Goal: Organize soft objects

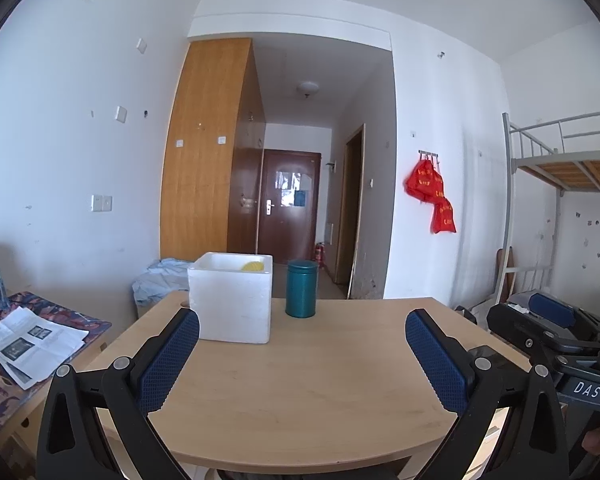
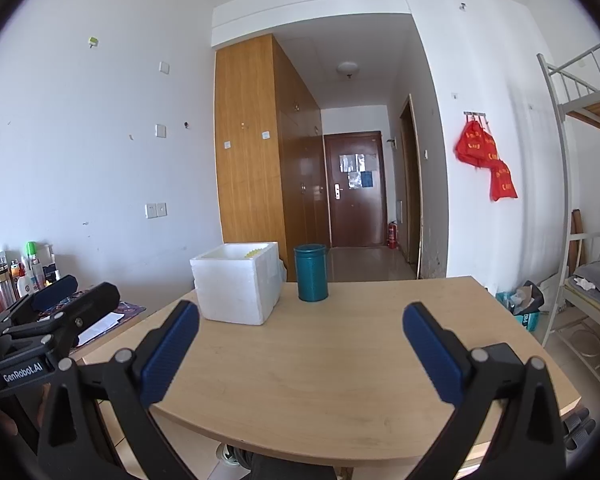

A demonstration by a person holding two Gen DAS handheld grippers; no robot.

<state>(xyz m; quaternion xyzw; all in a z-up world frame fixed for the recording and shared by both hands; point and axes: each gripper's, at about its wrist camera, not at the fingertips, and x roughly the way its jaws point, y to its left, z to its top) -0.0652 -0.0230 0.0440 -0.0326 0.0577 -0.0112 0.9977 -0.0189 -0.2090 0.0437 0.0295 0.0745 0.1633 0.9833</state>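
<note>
Both grippers hang over the near edge of the wooden table, empty, jaws spread wide with nothing between the blue pads. The left gripper and the right gripper each look straight ahead at the same two things on the far part of the table, well beyond the fingertips.

Ahead and a little left of the left gripper's jaws stands a white foam box, open on top. Inside it, just past the far rim, a bit of something yellow shows — most likely one of the soft objects, though only its top edge is visible and its shape cannot be told. From the right gripper the same yellow thing is a thin sliver above the box wall. Just right of the box, apart from it, stands a teal tin, upright with its lid on; it sits nearly dead ahead of both pairs of jaws.

By my judgement the yellow thing is light and squashy, so the pads should close gently on its middle, coming down from above the box opening. The foam box itself is light and easily dented or tipped — better pinched at a wall, low force. The tin looks stiff and smooth, liable to slip if gripped near the lid.
</note>
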